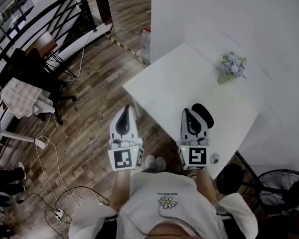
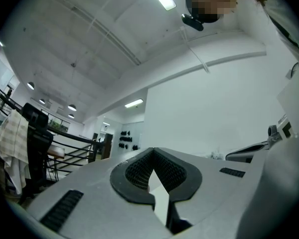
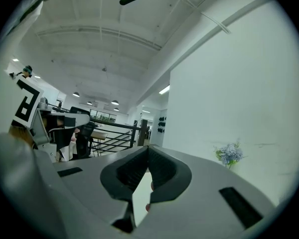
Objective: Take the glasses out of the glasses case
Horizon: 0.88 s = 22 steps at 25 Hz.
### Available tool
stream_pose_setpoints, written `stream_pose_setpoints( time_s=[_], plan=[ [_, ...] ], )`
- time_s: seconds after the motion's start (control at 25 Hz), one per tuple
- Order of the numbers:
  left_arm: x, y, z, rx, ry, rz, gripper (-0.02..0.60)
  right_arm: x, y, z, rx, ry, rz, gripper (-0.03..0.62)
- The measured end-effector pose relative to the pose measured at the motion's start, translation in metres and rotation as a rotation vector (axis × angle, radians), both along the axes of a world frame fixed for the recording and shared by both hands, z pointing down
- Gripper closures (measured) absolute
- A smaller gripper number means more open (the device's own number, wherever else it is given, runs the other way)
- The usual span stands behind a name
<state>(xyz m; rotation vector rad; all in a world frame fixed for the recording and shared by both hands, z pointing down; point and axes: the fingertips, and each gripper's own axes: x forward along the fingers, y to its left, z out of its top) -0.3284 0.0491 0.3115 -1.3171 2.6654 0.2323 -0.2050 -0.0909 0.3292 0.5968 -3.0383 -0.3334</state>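
Note:
A black glasses case (image 1: 205, 114) lies on the white table (image 1: 189, 78) near its front edge. It looks closed and no glasses show. My right gripper (image 1: 188, 111) is just left of the case, over the table, with its jaws together and nothing between them (image 3: 148, 149). My left gripper (image 1: 127, 109) hangs over the wooden floor beside the table's left edge, shut and empty (image 2: 153, 151). Both point forward at about table height.
A small vase of pale blue flowers (image 1: 232, 66) (image 3: 229, 155) stands at the table's far side by the white wall. A small round object (image 1: 214, 158) sits at the near right corner. A fan (image 1: 284, 188) and a dark stool (image 1: 230, 176) stand lower right.

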Motion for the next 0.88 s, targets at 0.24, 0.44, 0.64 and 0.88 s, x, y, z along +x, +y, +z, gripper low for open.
stream_pose_setpoints(
  time_s=[0.24,0.44,0.64,0.88],
  plan=[
    [0.024,-0.049,-0.001,-0.018,-0.057,0.082,0.566,0.032,-0.027,0.003,-0.006,-0.016,0.065,0.585],
    [0.045,-0.088,-0.005,-0.002,-0.091,0.156,0.566,0.069,-0.06,0.009,-0.033,-0.06,0.163,0.585],
    [0.066,-0.127,-0.004,-0.017,-0.105,0.299,0.566,0.101,-0.08,0.013,-0.078,-0.09,0.294,0.585],
    [0.093,-0.19,-0.013,0.006,-0.127,0.519,0.566,0.134,-0.105,0.001,-0.046,-0.109,0.48,0.585]
  ],
)
